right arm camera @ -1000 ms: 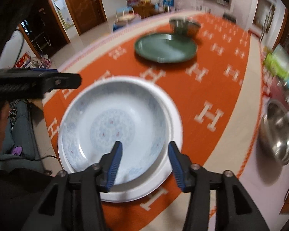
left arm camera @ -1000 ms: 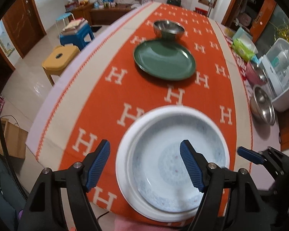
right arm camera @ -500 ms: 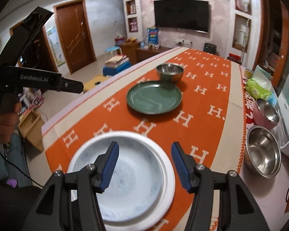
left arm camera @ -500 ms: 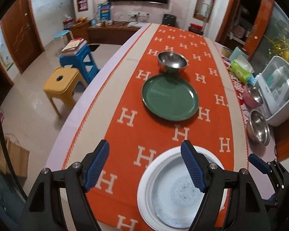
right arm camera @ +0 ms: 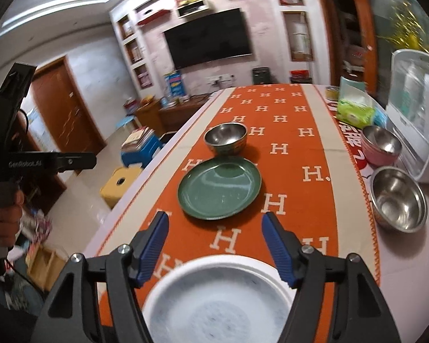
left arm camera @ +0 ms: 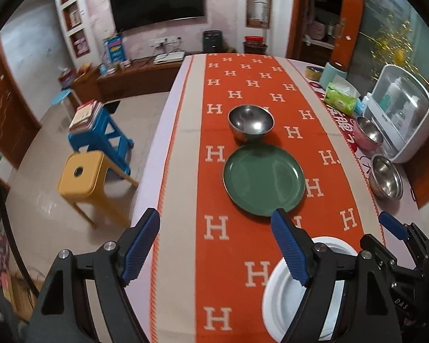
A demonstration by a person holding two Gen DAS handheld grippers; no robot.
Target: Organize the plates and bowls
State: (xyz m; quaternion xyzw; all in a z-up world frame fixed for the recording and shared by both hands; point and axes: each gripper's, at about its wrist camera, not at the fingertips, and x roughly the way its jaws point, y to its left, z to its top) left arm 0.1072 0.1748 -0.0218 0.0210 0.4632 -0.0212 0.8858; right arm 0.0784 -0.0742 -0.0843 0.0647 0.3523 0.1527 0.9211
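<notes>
Both tools hang spread wide and empty above the worktop's [right arm camera: 354, 131] near end: the left tool [left arm camera: 216, 245] and the right tool [right arm camera: 214, 247]. Below them a patterned bowl [right arm camera: 217, 311] sits in a white plate [left arm camera: 274, 294]. Farther along lies a green plate [right arm camera: 218, 190], then a steel bowl [right arm camera: 226, 137] just beyond it.

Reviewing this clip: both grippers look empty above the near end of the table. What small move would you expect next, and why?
Probably the right gripper reaches forward to the green plate. Both grippers are open and hold nothing, the patterned bowl already sits in the white plate, and the green plate lies bare just ahead, with the steel bowl behind it.
</notes>
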